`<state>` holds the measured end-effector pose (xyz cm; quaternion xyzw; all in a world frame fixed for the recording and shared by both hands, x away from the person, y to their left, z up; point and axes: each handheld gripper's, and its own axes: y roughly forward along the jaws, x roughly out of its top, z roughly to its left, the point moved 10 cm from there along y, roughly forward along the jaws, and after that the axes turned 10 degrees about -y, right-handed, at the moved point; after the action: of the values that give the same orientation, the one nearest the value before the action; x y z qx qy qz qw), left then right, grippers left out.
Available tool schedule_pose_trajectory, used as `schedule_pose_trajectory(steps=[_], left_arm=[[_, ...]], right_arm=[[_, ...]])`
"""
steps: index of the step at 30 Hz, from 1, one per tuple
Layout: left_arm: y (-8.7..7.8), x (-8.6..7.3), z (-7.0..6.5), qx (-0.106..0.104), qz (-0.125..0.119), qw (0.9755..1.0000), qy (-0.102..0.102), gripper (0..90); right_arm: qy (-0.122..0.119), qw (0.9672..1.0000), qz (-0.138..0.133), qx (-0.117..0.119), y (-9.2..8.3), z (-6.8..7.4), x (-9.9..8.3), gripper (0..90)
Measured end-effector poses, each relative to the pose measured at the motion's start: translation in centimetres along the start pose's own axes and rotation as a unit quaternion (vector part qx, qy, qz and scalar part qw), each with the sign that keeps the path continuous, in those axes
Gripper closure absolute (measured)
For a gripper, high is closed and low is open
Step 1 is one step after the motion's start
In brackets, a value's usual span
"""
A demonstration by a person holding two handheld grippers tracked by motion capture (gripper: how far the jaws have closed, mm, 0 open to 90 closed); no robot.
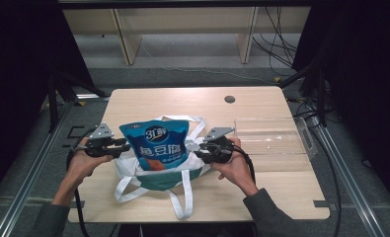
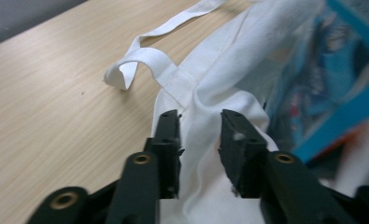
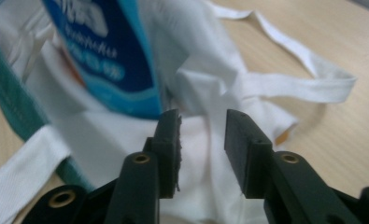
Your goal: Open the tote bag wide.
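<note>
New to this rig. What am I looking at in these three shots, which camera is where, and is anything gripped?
No robot arm here: a person holds a two-jaw tool in each hand, the left gripper and the right gripper. The high view looks down on a wooden table from above the person's side. The other two cameras ride on the grippers and look along their black jaws.

On the table lies a white tote bag with a blue snack pouch standing in its mouth, and a clear plastic tray to the right.

Both grippers are open. In the gripper views, white bag fabric lies between each pair of jaws, but neither has closed on it.
</note>
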<state>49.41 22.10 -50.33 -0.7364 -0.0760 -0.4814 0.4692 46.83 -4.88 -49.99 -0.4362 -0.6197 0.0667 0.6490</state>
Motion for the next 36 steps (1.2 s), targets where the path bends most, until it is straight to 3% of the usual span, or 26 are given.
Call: schedule_pose_trajectory(steps=[2, 6, 7, 10, 11, 15, 18, 19, 20, 22, 24, 25, 27, 28, 29, 30, 31, 33, 34, 36], left_arm=[[1.1, -0.3, 0.5, -0.005, 0.014, 0.9999, 0.005, 78.3], [3.6, -1.1, 1.8, -0.009, 0.028, 0.9989, -0.037, 83.9], [4.1, -1.4, 2.0, -0.007, 0.033, 0.9984, -0.046, 84.5], [5.4, -2.5, 2.2, -0.005, 0.053, 0.9974, -0.049, 87.3], [5.6, -2.8, 2.3, -0.004, 0.059, 0.9974, -0.042, 87.6], [6.0, -3.5, 2.2, -0.006, 0.059, 0.9968, -0.054, 88.0], [5.7, -3.2, 2.1, -0.004, 0.051, 0.9971, -0.056, 87.7], [5.5, -3.1, 2.2, -0.006, 0.049, 0.9973, -0.055, 87.0], [5.3, -2.8, 2.2, -0.007, 0.039, 0.9975, -0.058, 86.1], [4.6, -2.4, 2.1, -0.006, 0.026, 0.9972, -0.069, 83.4], [3.8, -1.9, 2.1, -0.002, 0.016, 0.9979, -0.063, 79.8], [3.4, -1.6, 2.0, -0.003, 0.010, 0.9977, -0.067, 77.7], [2.4, -1.1, 1.9, 0.002, -0.002, 0.9975, -0.071, 74.6], [2.0, -0.7, 1.6, 0.004, -0.019, 0.9964, -0.083, 73.2], [1.4, -0.8, 1.5, 0.007, -0.014, 0.9966, -0.081, 72.7], [1.1, -0.7, 1.3, 0.015, -0.024, 0.9954, -0.091, 71.5], [0.6, -0.8, 1.1, 0.014, -0.021, 0.9955, -0.091, 70.7], [-0.2, -0.9, 0.4, 0.014, -0.030, 0.9953, -0.091, 67.5], [-0.7, -1.1, 0.1, 0.014, -0.030, 0.9950, -0.094, 65.7], [-1.6, -1.4, -0.3, 0.016, -0.027, 0.9960, -0.084, 61.9]], right_arm=[[-0.009, 0.9999, 0.006, 0.006, 0.7, 0.6, -0.7, 71.3], [-0.006, 0.9987, 0.048, 0.018, 3.0, 1.1, -2.3, 81.6], [-0.023, 0.9982, 0.052, 0.018, 4.0, 0.8, -2.5, 84.9], [-0.006, 0.9961, 0.083, 0.027, 5.6, 1.1, -3.7, 90.0], [-0.010, 0.9962, 0.081, 0.028, 5.9, 1.1, -3.9, 90.0], [0.001, 0.9946, 0.097, 0.036, 6.2, 1.6, -4.9, 90.0], [0.004, 0.9954, 0.087, 0.040, 6.2, 1.6, -5.0, 90.0], [0.004, 0.9957, 0.089, 0.027, 6.2, 1.5, -4.9, 90.0], [0.008, 0.9954, 0.091, 0.029, 6.1, 1.4, -4.9, 88.7], [0.028, 0.9966, 0.071, 0.031, 5.8, 1.2, -4.3, 83.4], [0.041, 0.9966, 0.060, 0.039, 4.9, 1.0, -3.7, 79.0], [0.027, 0.9979, 0.044, 0.038, 4.7, 0.8, -3.2, 77.5], [0.027, 0.9984, 0.031, 0.039, 3.8, 0.8, -2.5, 74.3], [0.025, 0.9984, 0.034, 0.037, 3.3, 0.8, -2.3, 73.5], [0.019, 0.9990, 0.026, 0.032, 3.0, 0.6, -2.0, 72.2], [0.022, 0.9993, 0.020, 0.022, 2.6, 0.5, -1.7, 70.7], [0.013, 0.9995, 0.021, 0.021, 2.4, 0.3, -1.5, 69.5], [0.023, 0.9995, 0.014, 0.016, 1.7, 0.2, -1.1, 66.2], [0.016, 0.9995, 0.014, 0.021, 1.3, 0.1, -1.0, 65.0], [0.014, 0.9997, 0.007, 0.017, 0.8, -0.3, -0.8, 61.6]])
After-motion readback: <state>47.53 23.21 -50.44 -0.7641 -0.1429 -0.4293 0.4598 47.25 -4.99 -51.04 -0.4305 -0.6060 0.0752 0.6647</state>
